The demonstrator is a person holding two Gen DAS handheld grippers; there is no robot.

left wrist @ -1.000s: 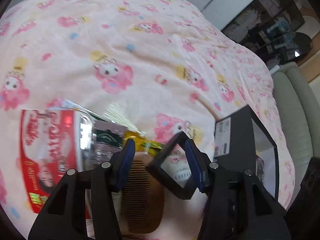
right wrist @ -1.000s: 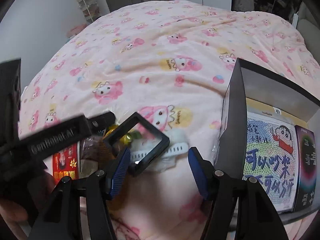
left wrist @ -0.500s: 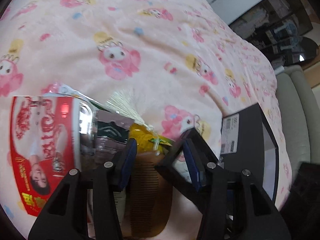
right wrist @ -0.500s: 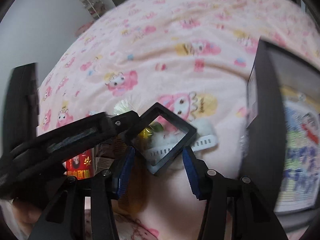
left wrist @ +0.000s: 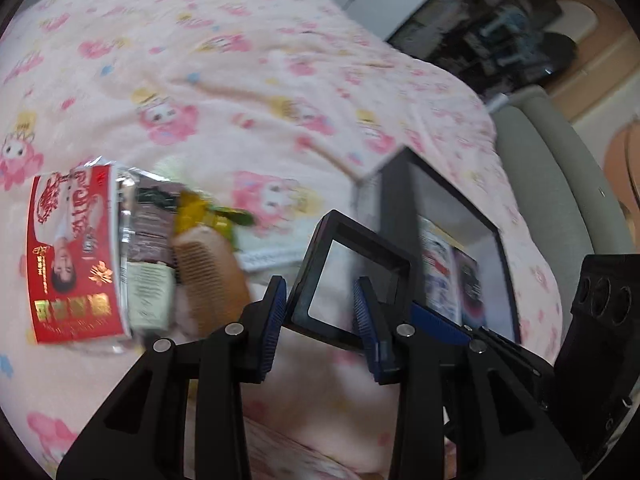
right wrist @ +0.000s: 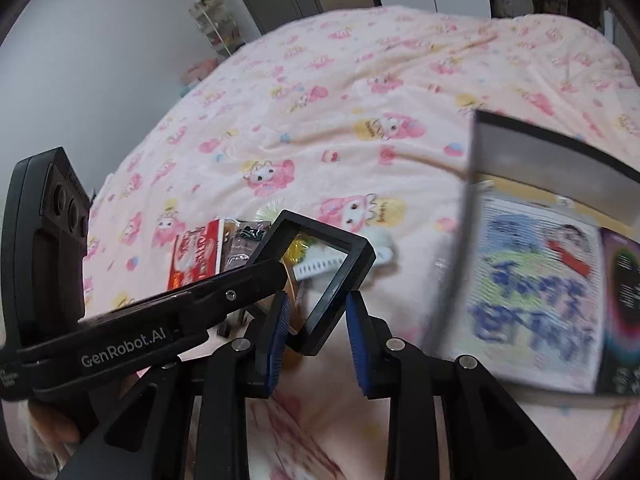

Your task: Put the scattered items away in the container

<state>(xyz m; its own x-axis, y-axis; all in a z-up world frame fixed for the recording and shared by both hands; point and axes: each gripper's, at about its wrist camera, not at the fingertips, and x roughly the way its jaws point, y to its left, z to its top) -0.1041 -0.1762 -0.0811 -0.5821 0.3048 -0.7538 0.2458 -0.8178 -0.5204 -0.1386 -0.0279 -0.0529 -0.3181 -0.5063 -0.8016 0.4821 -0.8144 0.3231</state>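
Between both fingers (right wrist: 282, 316), frame (right wrist: 320, 276) edges.

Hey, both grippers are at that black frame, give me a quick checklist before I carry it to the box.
1. Left gripper on the black frame: ok, both fingers against it.
2. Right gripper hold: cannot tell, a frame corner sits between its fingers.
3. Black box open: ok.
4. Room inside the box: cannot tell, printed packs lie in it.
5. Frame clear of the wooden comb: cannot tell, blurred.
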